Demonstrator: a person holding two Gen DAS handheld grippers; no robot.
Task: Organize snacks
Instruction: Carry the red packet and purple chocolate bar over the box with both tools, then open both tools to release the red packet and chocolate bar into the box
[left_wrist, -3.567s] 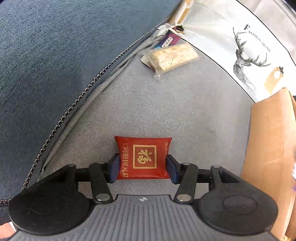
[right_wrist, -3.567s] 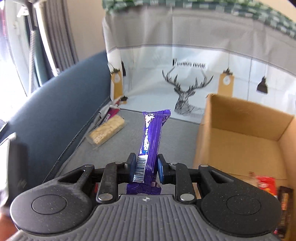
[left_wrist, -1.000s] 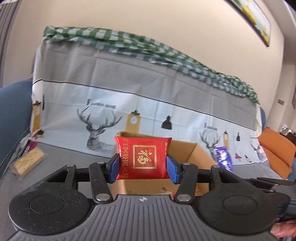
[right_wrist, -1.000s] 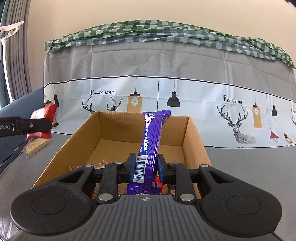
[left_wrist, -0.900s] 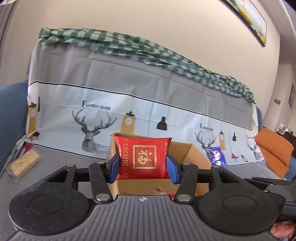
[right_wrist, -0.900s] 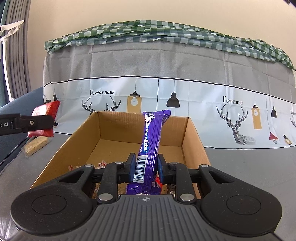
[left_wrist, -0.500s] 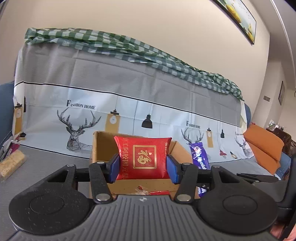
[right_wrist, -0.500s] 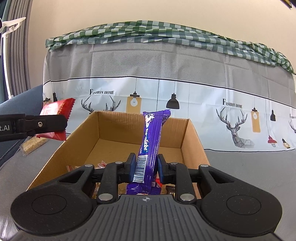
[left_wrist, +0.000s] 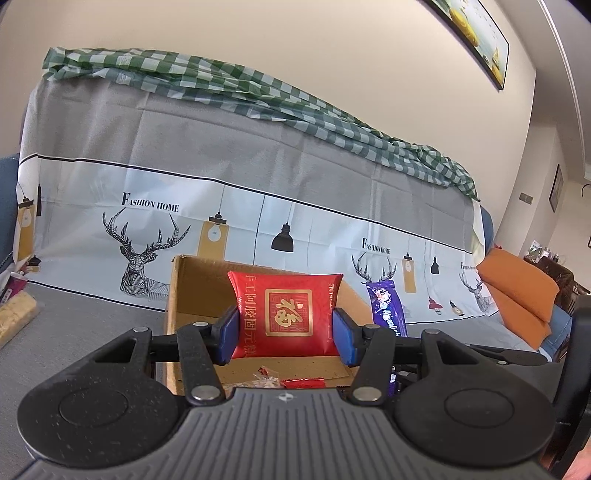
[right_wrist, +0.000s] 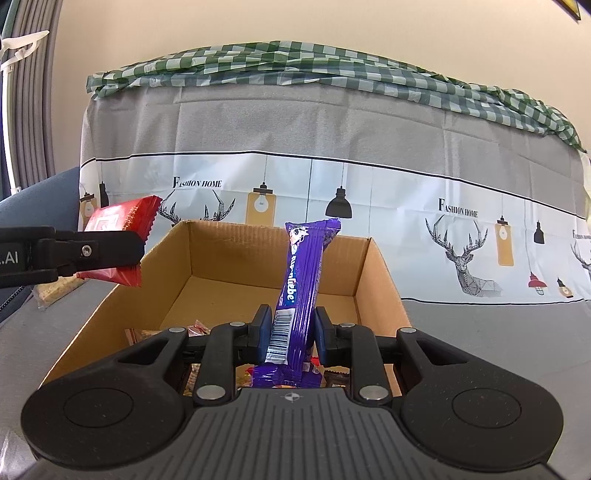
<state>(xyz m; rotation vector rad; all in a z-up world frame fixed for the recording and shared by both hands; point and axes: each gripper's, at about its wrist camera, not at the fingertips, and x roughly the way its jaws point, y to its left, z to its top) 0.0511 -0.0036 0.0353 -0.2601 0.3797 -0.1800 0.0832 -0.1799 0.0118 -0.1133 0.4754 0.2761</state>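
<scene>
Left claw (left_wrist: 285, 332) pinches the red pack (left_wrist: 286, 314) by its sides at frame centre; right claw (right_wrist: 291, 338) clamps the purple bar (right_wrist: 301, 280) near its lower end. Both look light, crinkly and slippery; grip flat faces, gently

An open cardboard box (right_wrist: 373, 273) fills the centre of the right wrist view, its top unobstructed and the rear half of its floor bare. Loose wrappers (right_wrist: 199, 328) crowd the near floor, low in the frame. At middle left, the left gripper (right_wrist: 110, 254), clamped on a red packet (right_wrist: 118, 221), hangs over the box's left wall. A printed sofa back (right_wrist: 406, 192) rises close behind the box. Grey cushion (right_wrist: 498, 332) lies clear at right; a pale biscuit pack (right_wrist: 55, 291) sits at left.
</scene>
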